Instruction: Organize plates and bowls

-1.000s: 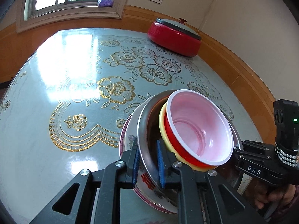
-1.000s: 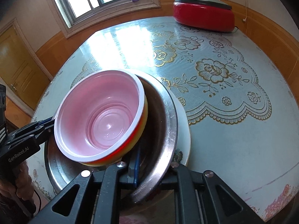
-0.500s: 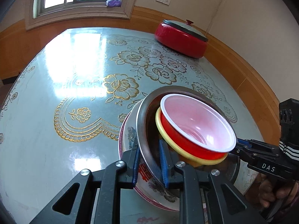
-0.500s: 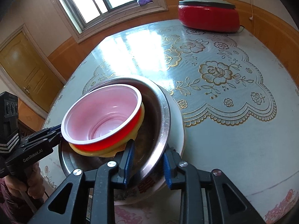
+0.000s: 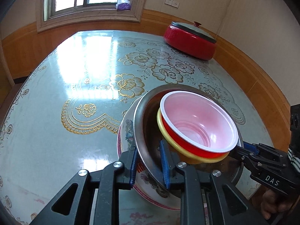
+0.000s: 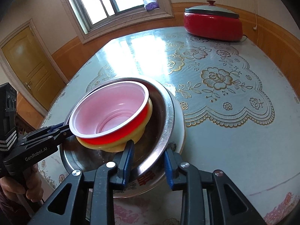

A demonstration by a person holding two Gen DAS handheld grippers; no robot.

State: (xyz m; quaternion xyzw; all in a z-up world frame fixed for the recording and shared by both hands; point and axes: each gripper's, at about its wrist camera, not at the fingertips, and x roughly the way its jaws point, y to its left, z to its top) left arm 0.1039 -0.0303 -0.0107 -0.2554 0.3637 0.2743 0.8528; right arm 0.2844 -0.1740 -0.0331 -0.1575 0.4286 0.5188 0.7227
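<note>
Left gripper (image 5: pixel 148 166) and right gripper (image 6: pixel 148 166) straddle the steel bowl (image 6: pixel 165 120) rim at 9 and 3 o'clock, jaws just opened, probably released; stack rests on bench (image 6: pixel 234 131). Withdraw straight back.

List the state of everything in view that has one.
Left gripper, open, jaws just opened, astride steel bowl's rim.
Right gripper, open, jaws just opened, astride the same rim.
Red bowl, upright, nested in yellow bowl.
Yellow bowl, nested in steel bowl.
Steel bowl, sitting in floral bowl.
Red pot, lid on.
</note>
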